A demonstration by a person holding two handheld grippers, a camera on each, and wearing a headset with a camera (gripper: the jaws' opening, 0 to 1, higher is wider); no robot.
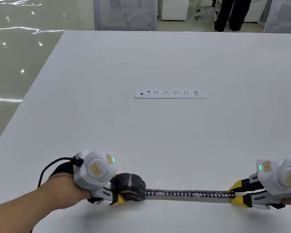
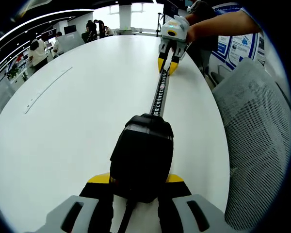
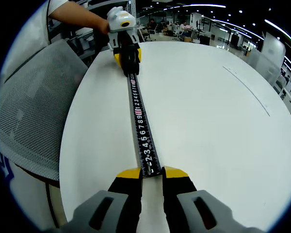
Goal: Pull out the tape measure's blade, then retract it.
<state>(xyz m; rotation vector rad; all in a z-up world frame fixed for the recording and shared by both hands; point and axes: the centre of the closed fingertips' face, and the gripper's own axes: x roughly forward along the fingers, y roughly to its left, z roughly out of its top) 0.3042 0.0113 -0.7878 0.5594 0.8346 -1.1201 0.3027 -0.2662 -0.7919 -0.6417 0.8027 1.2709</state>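
Note:
A black tape measure case [image 1: 129,186] [image 2: 142,158] sits at the near edge of the white table [image 1: 174,63], held between the yellow-tipped jaws of my left gripper [image 1: 117,195] [image 2: 136,180]. Its dark numbered blade [image 1: 189,194] [image 3: 141,131] [image 2: 160,94] runs flat across the table to the right. My right gripper [image 1: 236,192] [image 3: 151,174] is shut on the blade's end. In the right gripper view the left gripper [image 3: 125,48] and the case [image 3: 130,60] lie at the far end of the blade. The left gripper view has the right gripper [image 2: 169,62] at the blade's far end.
A white power strip [image 1: 170,93] lies flat near the table's middle, well beyond the blade. A grey mesh chair back [image 2: 254,141] [image 3: 29,121] stands at the table's near side. A person's legs [image 1: 231,13] stand past the far edge.

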